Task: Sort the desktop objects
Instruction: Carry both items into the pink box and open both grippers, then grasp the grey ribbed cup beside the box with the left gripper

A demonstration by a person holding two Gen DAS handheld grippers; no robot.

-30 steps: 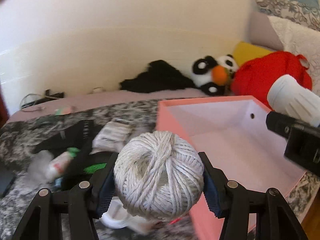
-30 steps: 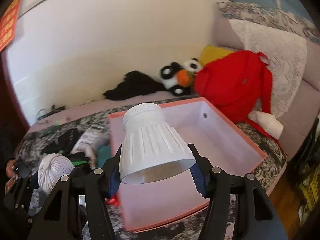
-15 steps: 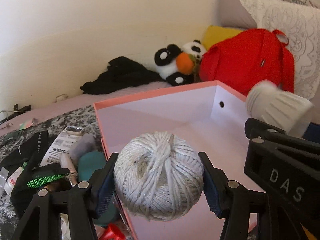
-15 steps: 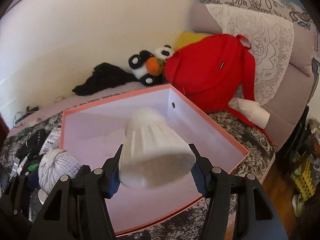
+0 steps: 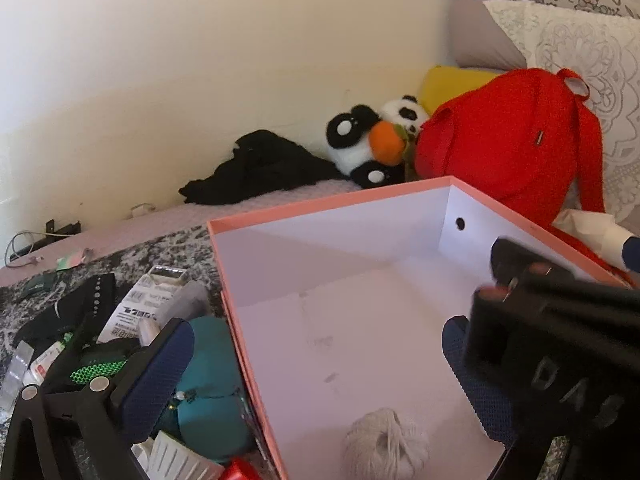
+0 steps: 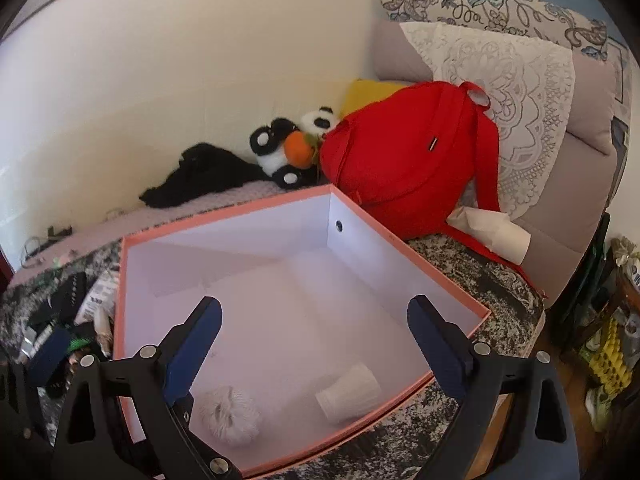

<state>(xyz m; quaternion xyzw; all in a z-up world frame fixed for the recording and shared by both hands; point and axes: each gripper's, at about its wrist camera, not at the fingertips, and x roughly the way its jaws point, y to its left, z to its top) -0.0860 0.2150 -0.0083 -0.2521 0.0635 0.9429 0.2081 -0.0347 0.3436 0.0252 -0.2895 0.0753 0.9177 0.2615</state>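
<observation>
Once both grippers, left gripper (image 5: 316, 364) and right gripper (image 6: 314, 340), had sprung wide and empty, the white twine ball (image 6: 231, 414) and ribbed white plastic cup (image 6: 347, 393) lay released on the near floor of the pink cardboard box (image 6: 224, 216), two items sorted.

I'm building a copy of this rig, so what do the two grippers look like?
Both match. The right gripper has black plastic arms shaped as open triangular frames, silver round bolts at the joints, and dark blue textured pads lining the jaws. The left gripper has the same black frame and blue pads. Pale "DAS" lettering marks the right one's side. No cables or sleeves show.
</observation>
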